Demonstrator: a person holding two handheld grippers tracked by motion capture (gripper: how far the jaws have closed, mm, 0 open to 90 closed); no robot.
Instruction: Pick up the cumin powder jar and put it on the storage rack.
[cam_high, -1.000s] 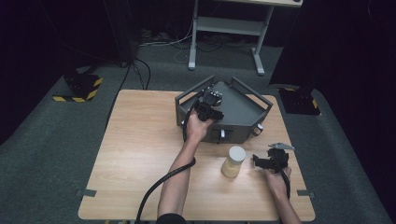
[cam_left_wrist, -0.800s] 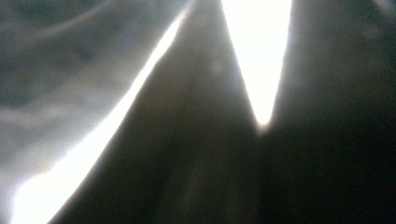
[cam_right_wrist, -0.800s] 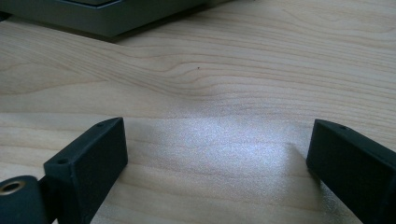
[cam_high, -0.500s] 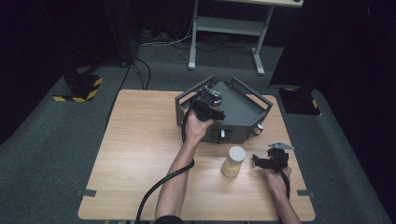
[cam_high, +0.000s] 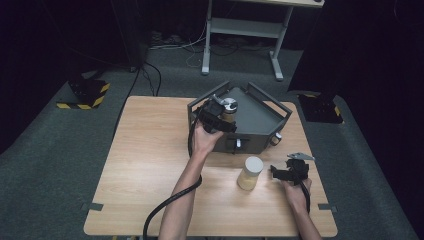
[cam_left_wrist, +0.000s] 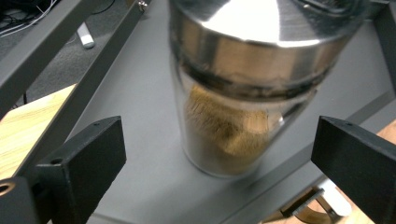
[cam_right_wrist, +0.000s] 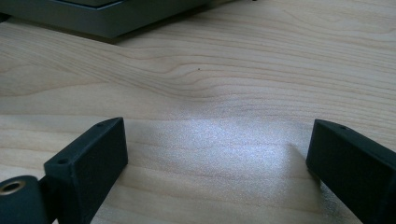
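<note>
Wooden table (cam_high: 150, 165) scene: with your left gripper (cam_left_wrist: 219, 154) just opened, its jaws clear of the jar (cam_left_wrist: 243, 88) standing in the grey tray (cam_high: 260, 117), draw straight back without tipping it; right gripper (cam_right_wrist: 217, 158) rests open.

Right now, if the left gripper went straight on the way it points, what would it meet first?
Most likely the steel-lidded jar standing in the grey tray. It sits dead ahead between the left gripper's open jaws, which have just been opening and do not touch it.
</note>
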